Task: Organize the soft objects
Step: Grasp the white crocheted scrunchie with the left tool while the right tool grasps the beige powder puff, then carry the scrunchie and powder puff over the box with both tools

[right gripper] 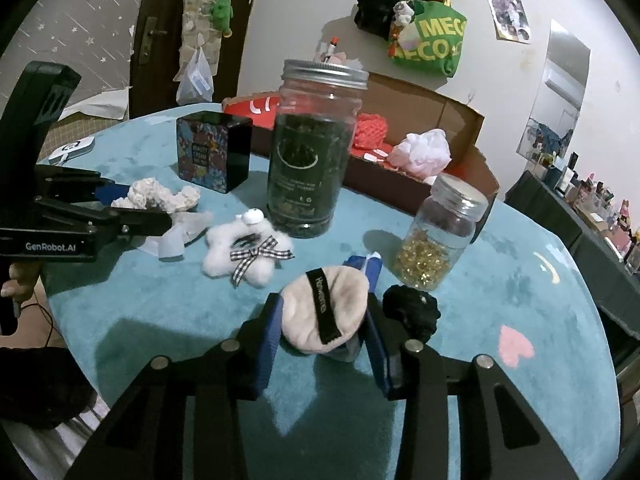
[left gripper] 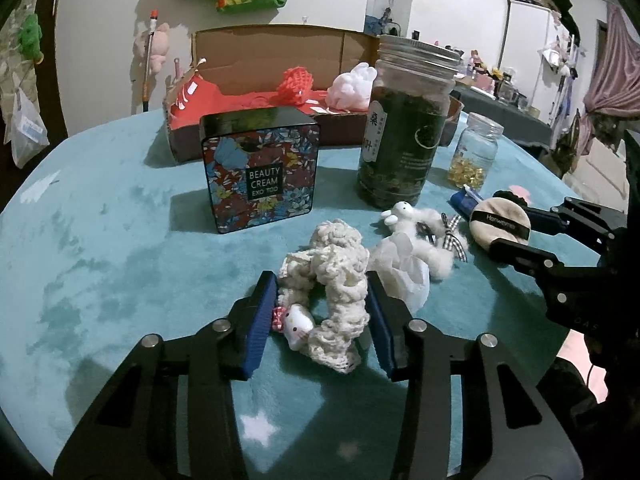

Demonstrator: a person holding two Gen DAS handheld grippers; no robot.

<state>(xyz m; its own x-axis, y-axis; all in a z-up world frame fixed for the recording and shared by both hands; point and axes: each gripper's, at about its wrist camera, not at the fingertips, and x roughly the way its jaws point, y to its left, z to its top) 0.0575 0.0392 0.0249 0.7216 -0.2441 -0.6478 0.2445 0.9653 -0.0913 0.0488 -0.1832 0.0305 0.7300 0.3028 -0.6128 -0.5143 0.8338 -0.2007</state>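
Observation:
A cream crocheted scrunchie with a small white cat charm lies on the teal tablecloth, and my left gripper is shut on it, blue pads against both sides. My right gripper is shut on a beige round powder puff with a black strap. In the left wrist view the right gripper holds that puff at the right. A fluffy white plush with a checked bow and a black scrunchie lie loose. The open cardboard box at the back holds a red knit item and a pink-white pouf.
A floral tin, a tall jar of dark leaves and a small jar of gold capsules stand between the grippers and the box. White tissue lies beside the scrunchie. A blue packet lies behind the puff.

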